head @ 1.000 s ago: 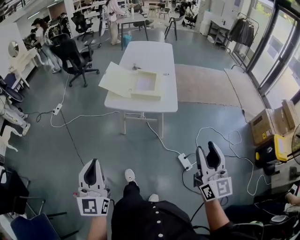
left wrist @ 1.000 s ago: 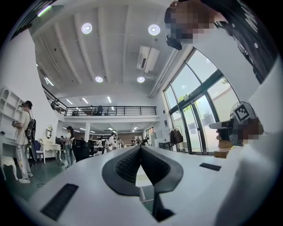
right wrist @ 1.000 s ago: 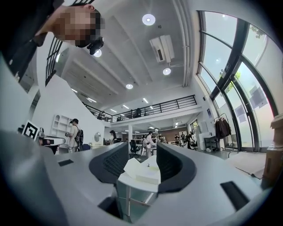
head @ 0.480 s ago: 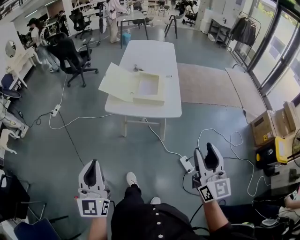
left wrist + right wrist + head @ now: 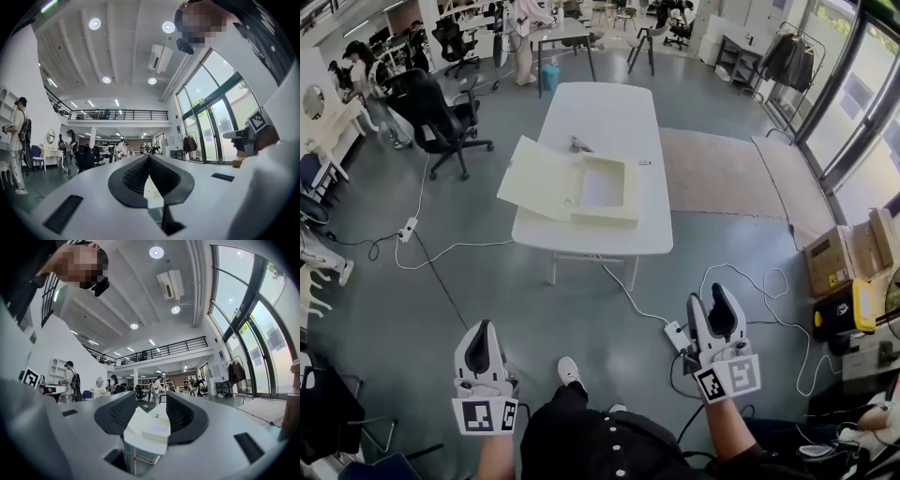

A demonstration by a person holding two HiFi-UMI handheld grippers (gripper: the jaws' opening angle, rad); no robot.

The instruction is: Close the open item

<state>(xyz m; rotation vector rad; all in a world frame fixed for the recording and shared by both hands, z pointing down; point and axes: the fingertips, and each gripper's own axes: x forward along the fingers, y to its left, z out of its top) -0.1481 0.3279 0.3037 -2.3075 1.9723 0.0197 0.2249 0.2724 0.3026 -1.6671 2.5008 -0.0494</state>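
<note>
Cardboard box (image 5: 602, 190) sits open on the near end of the white tabletop (image 5: 600, 112). Its lid (image 5: 534, 178) is folded out flat to the left and overhangs the tabletop's left edge. The shallow tray faces up and its inside appears bare. A small grey object (image 5: 578, 145), too small to identify, lies on the tabletop just behind the box.

Both claws are well short of the tabletop, held level over the grey floor (image 5: 412, 300) and pointed toward the box.

- Left claw (image 5: 483, 328): jaws together, tips touching, nothing between them.
- Right claw (image 5: 713, 302): jaws apart, nothing gripped. In the right gripper view the box (image 5: 152, 425) appears in the gap between the jaws, far beyond them.

A power strip (image 5: 677, 336) with a white cable lies on the floor just left of the right claw. A black office chair (image 5: 431, 108) stands left of the tabletop, and a beige rug (image 5: 717, 173) lies to its right.
</note>
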